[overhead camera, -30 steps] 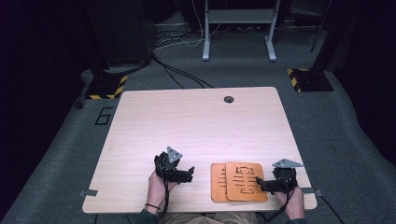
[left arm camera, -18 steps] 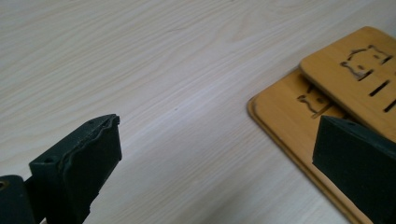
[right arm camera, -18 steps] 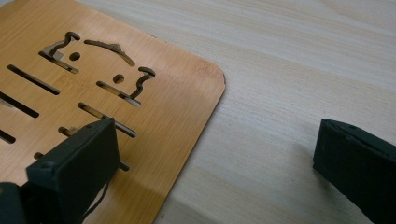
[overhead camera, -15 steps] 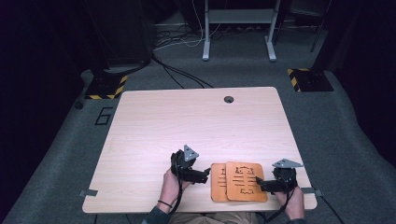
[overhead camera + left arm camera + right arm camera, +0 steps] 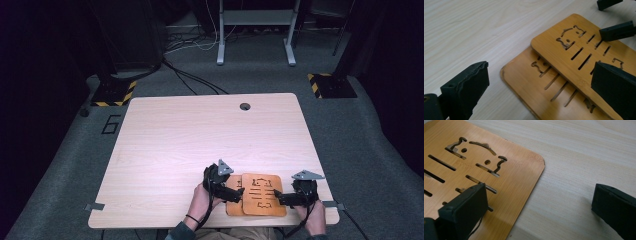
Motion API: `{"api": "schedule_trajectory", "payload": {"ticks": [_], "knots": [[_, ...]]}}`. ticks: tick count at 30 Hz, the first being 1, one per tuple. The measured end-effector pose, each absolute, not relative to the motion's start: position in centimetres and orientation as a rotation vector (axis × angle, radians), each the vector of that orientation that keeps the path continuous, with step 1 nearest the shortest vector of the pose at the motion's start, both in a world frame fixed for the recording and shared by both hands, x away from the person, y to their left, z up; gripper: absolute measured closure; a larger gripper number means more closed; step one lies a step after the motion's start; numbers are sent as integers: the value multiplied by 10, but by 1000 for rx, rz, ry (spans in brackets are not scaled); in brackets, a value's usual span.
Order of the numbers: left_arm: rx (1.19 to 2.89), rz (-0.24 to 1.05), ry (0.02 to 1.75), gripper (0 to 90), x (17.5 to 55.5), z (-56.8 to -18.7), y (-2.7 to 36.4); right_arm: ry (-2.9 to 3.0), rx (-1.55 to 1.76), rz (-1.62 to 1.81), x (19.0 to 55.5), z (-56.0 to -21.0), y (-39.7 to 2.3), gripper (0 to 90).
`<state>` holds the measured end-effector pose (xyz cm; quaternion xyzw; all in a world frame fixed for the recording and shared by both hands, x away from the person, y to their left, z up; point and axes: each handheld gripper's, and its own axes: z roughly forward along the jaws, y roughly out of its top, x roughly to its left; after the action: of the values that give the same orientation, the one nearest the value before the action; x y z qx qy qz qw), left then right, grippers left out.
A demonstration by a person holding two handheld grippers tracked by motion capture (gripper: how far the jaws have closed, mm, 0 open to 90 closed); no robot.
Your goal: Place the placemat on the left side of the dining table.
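Two bamboo boards with cut-out slots lie stacked near the front edge of a pale wood tabletop (image 5: 200, 145), toward its right side. From the high view, the upper board (image 5: 263, 194) sits slightly right of the lower board (image 5: 233, 205), so a strip of the lower one shows along the left. The left gripper (image 5: 237, 193), held in the person's left hand (image 5: 202, 197), reaches in from the left with its tips at the left edge of the stack. The right gripper (image 5: 278, 195), held in the right hand (image 5: 315, 220), comes in from the right with its tips at the right edge of the upper board. A round cable hole (image 5: 244, 106) sits near the tabletop's far edge, and the floor beyond is grey carpet (image 5: 350, 125). In the left gripper view, the jaws stand spread wide and hold nothing; one is over bare tabletop, the other over the upper board (image 5: 579, 52), which overlaps the lower board (image 5: 524, 80). The other gripper's dark tips show at the top right. In the right gripper view, the jaws are likewise spread apart and empty: one rests over the upper board (image 5: 511, 180) near its rounded corner, the other over bare tabletop (image 5: 579, 157) beside it.
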<state>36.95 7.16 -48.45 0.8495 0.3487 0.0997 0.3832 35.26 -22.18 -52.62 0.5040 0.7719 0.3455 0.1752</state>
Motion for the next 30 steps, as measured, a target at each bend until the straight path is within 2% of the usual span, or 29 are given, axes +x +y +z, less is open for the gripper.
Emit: {"api": "schedule_trajectory", "payload": {"ticks": [14,30], "knots": [[2238,57,859,26,374,-503,39,2184,1429,980,352,-526,-222,0],[2252,42,917,35,374,-505,24,2185,1426,981,352,-526,-222,0]]}}
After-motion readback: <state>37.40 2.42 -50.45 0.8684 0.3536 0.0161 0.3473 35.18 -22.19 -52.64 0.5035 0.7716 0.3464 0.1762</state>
